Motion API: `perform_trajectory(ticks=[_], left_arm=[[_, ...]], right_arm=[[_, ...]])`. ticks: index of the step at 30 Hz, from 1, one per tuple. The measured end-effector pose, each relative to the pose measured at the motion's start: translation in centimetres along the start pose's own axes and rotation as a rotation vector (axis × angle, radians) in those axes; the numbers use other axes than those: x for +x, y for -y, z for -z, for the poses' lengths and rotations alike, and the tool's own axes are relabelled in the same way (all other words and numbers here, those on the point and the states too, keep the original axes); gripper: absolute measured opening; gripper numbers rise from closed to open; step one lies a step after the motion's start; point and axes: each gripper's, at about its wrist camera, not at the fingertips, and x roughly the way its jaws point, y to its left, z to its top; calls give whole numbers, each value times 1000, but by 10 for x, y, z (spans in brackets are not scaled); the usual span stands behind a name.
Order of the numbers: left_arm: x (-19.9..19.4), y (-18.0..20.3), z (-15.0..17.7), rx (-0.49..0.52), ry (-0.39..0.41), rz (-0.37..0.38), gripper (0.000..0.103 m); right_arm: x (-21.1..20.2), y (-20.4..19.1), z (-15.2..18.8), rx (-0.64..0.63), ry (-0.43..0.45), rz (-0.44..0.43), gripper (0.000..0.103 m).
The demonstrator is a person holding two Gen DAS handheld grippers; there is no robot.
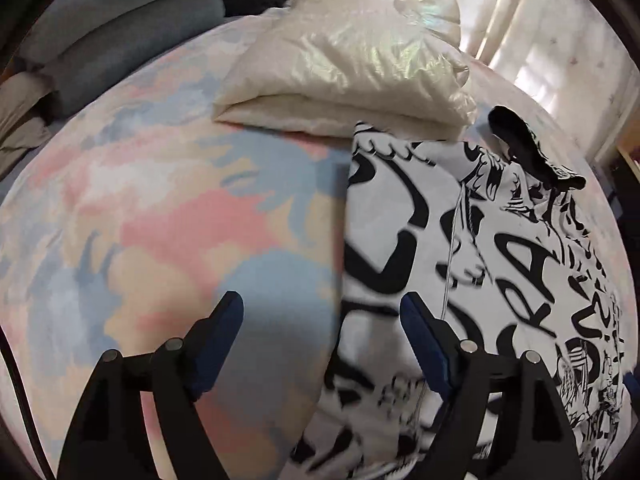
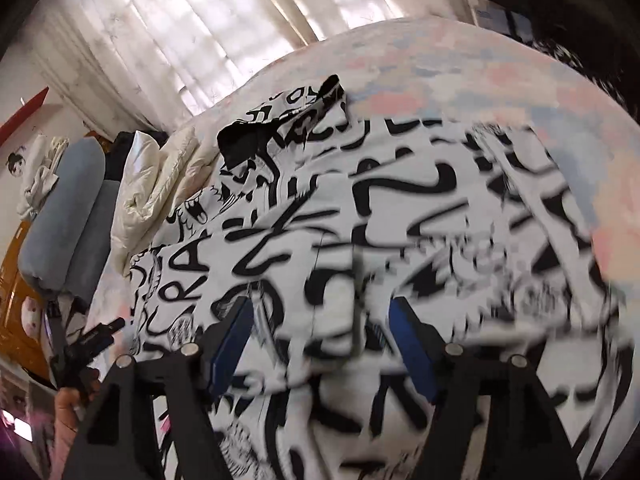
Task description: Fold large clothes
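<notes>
Right wrist view: right gripper [image 2: 322, 312] spread wide above the printed garment [image 2: 400, 208], nothing pinched; left gripper [image 1: 322, 312] likewise spread.

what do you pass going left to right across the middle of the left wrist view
pastel tie-dye bedspread → black and white printed garment; beyond them, the folded cream puffer jacket lies further back, so its place in this order is unclear

Pastel bedspread [image 1: 160, 220], cream quilted bundle [image 1: 352, 64], blue bolsters [image 2: 68, 216], perhaps curtains [image 2: 168, 40]
</notes>
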Motion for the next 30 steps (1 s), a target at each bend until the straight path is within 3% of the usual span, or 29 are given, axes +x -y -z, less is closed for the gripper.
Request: perform_trajectory(ticks=[8, 11, 15, 18, 22, 25, 28, 29, 30], left_arm=[[60, -5, -43, -27, -103, 67, 79], [76, -7, -57, -54, -125, 103, 82], [97, -11, -74, -81, -146, 149, 89], [105, -16, -82, -120, -136, 196, 90], [109, -23, -88, -131, -127, 254, 90], [107, -23, -92, -90, -95, 252, 90], [108, -18, -93, -47, -86, 255, 76], [108, -15, -93, -39, -87, 269, 58], [111, -10, -93, -33, -99, 311, 32]], right_arm=[[86, 14, -37, -4, -127, -58, 71], [108, 15, -38, 4, -166, -126, 69], [115, 10, -36, -39, -148, -140, 38], [113, 15, -34, -44, -135, -156, 24], [112, 25, -31, -14, -130, -198, 22], [112, 25, -29, -21, -120, -198, 22], [113, 24, -28, -29, -114, -195, 22], [113, 24, -28, -29, -113, -197, 22], [114, 24, -28, -28, -112, -200, 21]])
